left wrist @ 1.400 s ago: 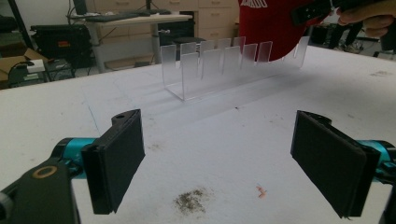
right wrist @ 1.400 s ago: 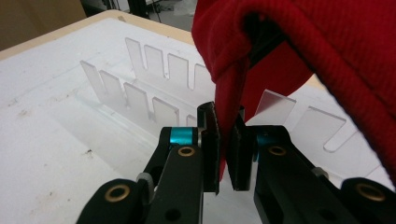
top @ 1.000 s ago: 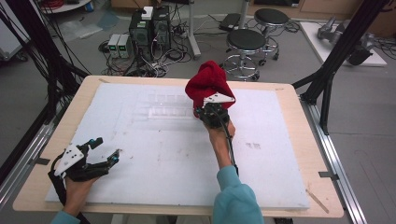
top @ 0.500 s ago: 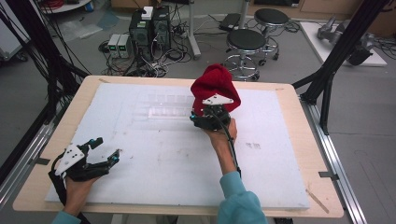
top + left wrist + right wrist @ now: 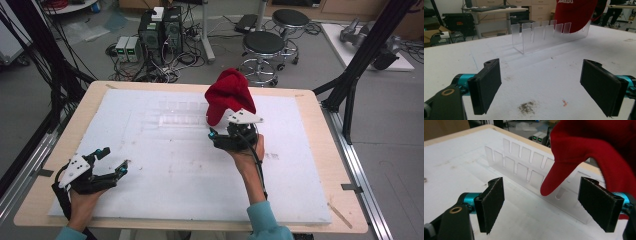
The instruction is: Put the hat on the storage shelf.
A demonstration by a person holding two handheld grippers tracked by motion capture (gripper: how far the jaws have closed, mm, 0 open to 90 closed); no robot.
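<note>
A red cap (image 5: 229, 95) sits on the right end of a clear slotted acrylic rack (image 5: 175, 112) at the back of the white board. Its brim (image 5: 564, 177) hangs down in front of the rack (image 5: 524, 167). My right gripper (image 5: 220, 132) is just in front of the cap. Its jaws have just been opening and stand wide in the right gripper view (image 5: 546, 205), with the pads pressing on nothing. My left gripper (image 5: 115, 161) rests at the near left, open and empty (image 5: 541, 87). It faces the rack (image 5: 544, 37) and the cap (image 5: 574, 12).
The white board (image 5: 165, 165) covers a wooden table (image 5: 320, 150). A dirt smudge (image 5: 527, 108) lies just ahead of the left jaws. Black frame posts (image 5: 350, 85) stand at both table sides. Stools (image 5: 265, 47) and electronics boxes (image 5: 160, 30) are on the floor beyond the far edge.
The right gripper's jaws have opened off the cap and the hand has drawn back toward the person. The cap shifted slightly right and stays on the rack. The left gripper kept still.
</note>
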